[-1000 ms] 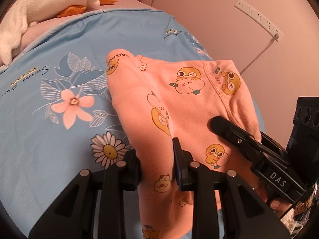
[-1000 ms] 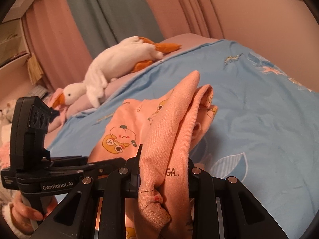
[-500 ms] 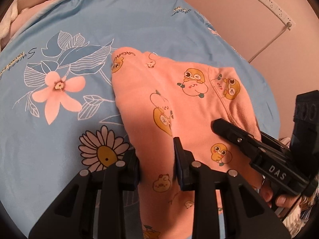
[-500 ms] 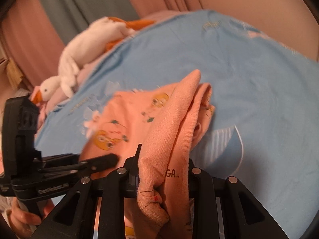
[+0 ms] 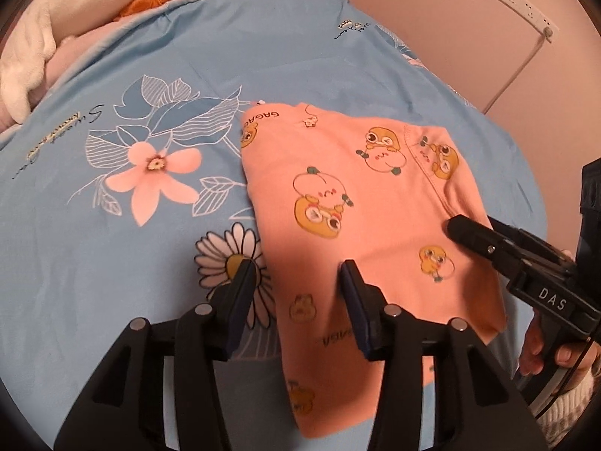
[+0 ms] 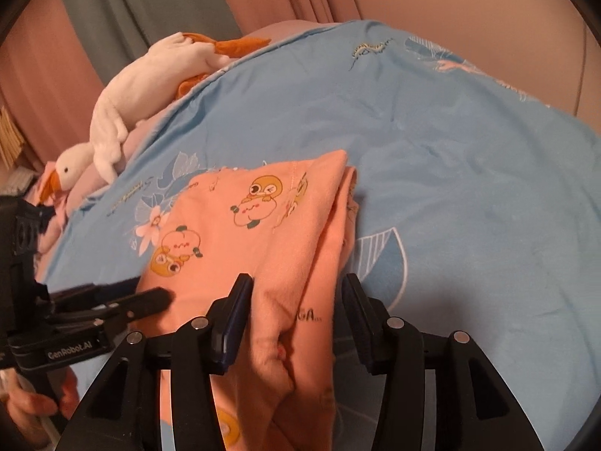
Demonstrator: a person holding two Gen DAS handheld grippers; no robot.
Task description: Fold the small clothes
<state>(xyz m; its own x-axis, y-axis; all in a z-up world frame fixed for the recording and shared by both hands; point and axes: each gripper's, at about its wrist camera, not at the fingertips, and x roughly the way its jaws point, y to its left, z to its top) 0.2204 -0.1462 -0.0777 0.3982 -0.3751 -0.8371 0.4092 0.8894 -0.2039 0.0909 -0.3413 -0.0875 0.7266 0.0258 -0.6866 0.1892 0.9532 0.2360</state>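
Left claw point(image 5: 298, 280) and right claw point(image 6: 296, 295) both agape, gripping nothing, astride the peach garment's point(image 5: 357, 203) near edges on blue bedspread point(image 5: 112, 233).

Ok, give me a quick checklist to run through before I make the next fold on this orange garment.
1. Left gripper released: ok, jaws apart, cloth lying loose between them.
2. Right gripper released: ok, jaws apart, nothing pinched.
3. Orange garment resting on the blue bedsheet: ok, it lies there folded over.
4. Fold lying flat: not ok, the right wrist view shows the right edge bunched up in a ridge.
5. Layers under the top aligned: cannot tell, hidden.
6. Plush goose out of the way: ok, far off at the bed's edge.
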